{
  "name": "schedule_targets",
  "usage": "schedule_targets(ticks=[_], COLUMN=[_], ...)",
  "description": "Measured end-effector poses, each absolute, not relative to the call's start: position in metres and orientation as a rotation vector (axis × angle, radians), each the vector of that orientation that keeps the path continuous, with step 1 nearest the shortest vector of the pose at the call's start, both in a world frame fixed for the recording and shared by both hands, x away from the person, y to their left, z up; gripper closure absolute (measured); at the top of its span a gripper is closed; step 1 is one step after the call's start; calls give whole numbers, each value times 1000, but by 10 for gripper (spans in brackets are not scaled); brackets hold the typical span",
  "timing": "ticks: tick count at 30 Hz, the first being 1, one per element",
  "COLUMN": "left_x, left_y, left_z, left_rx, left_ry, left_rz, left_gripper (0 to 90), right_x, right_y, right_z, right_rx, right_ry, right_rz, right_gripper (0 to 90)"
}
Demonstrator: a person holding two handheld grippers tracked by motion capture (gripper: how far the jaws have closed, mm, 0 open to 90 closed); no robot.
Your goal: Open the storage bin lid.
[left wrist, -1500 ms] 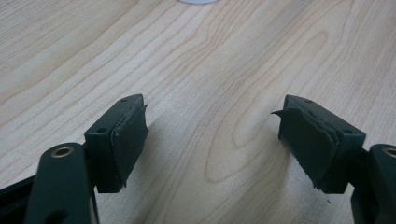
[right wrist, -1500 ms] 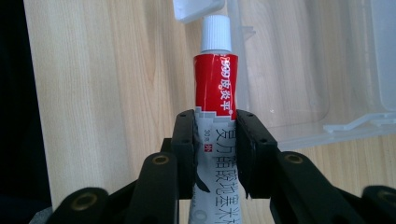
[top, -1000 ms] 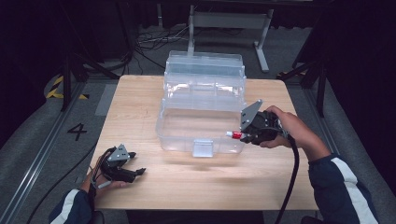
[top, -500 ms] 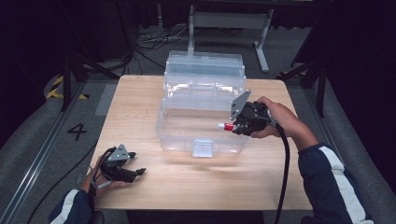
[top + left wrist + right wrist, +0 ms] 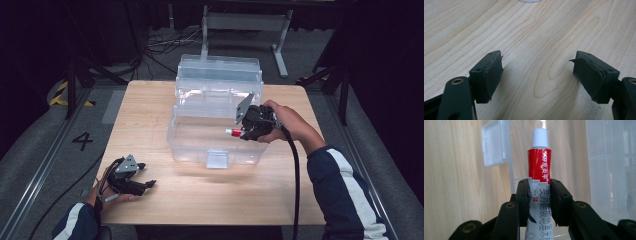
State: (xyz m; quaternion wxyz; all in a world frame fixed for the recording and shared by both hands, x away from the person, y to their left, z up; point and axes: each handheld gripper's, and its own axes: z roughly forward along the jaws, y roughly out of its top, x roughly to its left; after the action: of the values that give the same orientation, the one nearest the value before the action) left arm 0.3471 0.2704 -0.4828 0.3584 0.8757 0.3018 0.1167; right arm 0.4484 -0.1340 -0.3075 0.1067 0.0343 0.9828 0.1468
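Jaws of the right gripper (image 5: 242, 132), seen from the high view, clamp a small red-and-white tube (image 5: 233, 132) whose white cap pokes out past their tips, over the open clear plastic box (image 5: 215, 145). Near the worktop's (image 5: 150, 100) front edge, the left gripper (image 5: 145, 186) rests low with its jaws spread.

From the left gripper view, both jaws stand wide apart with bare wooden worktop (image 5: 536, 37) between them.

From the right gripper view, the jaws press on either side of the tube (image 5: 539, 167) at its white lower half; the red band and cap extend beyond them, with the box's latch (image 5: 495, 143) just to the left.
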Motion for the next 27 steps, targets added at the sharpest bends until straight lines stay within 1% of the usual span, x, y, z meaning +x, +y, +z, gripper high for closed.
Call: schedule_targets(ticks=[12, 27], left_x=[347, 347], left_y=[270, 270], left_z=[-483, -483], left_rx=[2260, 2260], left_ry=[780, 779], left_rz=[302, 302], left_gripper=[238, 238], right_x=[465, 481], right_y=[-117, -116], right_z=[-327, -357], right_rx=[113, 133], right_ry=[2933, 2986], right_rz=[382, 313], right_gripper=[708, 708])
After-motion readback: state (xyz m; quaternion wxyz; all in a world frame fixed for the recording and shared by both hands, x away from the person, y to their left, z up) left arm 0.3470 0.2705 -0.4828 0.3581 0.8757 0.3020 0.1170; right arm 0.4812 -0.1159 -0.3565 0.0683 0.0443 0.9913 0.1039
